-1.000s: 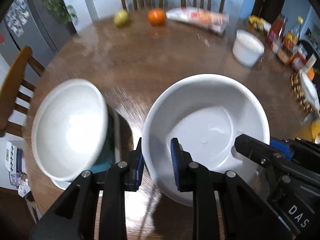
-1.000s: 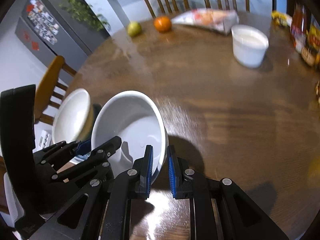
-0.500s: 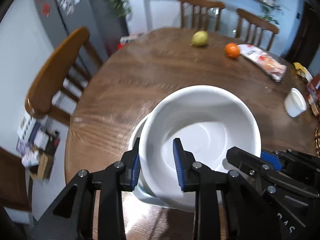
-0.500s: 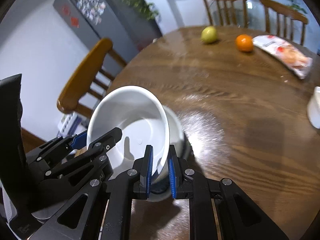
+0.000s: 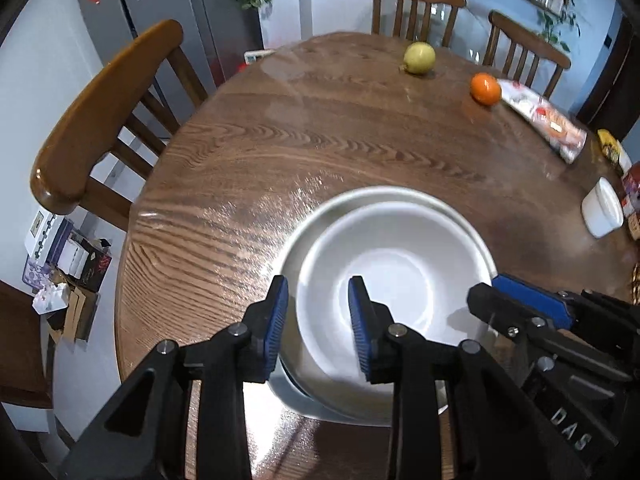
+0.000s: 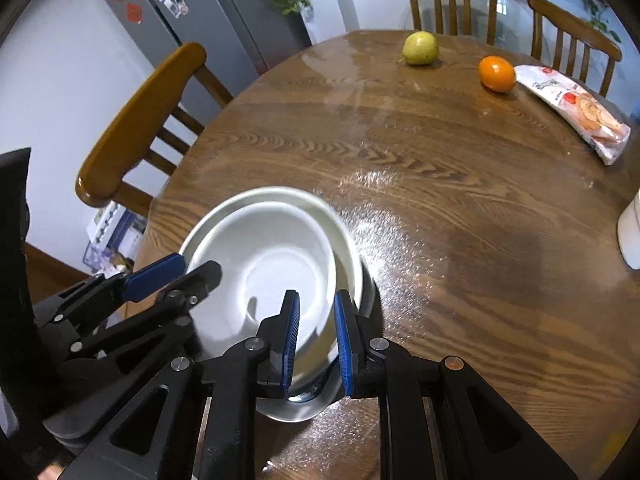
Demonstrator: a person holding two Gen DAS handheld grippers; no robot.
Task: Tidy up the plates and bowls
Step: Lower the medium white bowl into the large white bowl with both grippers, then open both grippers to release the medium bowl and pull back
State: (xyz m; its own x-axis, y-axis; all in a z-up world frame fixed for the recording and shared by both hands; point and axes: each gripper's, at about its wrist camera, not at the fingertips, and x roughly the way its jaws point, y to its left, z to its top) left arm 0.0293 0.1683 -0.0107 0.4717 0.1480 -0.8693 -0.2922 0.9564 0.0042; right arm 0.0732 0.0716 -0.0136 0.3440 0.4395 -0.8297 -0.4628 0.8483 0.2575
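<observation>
Two white bowls are sitting nested on the round wooden table point(image 5: 320, 152), near the edge closest to the cameras. The inner bowl point(image 5: 396, 280) is resting inside the outer bowl point(image 5: 308, 220), whose rim is showing as a pale crescent around its far and left side.

The left gripper point(image 5: 318, 320) is straddling the near-left rims of both bowls, with one blue pad outside the outer bowl and the other inside the inner bowl. Its jaws are opening, and the rims are lying between the pads with a gap showing on either side, so the pads are not pressing.

The right gripper point(image 6: 316, 342) is reaching in from the other side, its blue pads standing close together across the inner bowl's right wall. The pads are appearing to pinch that wall, though blur is making the exact contact hard to read.

Farther back on the table a yellow-green fruit point(image 5: 419, 57) and an orange point(image 5: 485, 88) are lying well apart from the bowls, with a packet of biscuits point(image 5: 544, 120) just beside the orange. A small white cup point(image 5: 602, 214) is standing at the right edge. Wooden chairs point(image 5: 100, 120) are ringing the table, and a grey fridge point(image 6: 176, 12) is standing behind the left chair
</observation>
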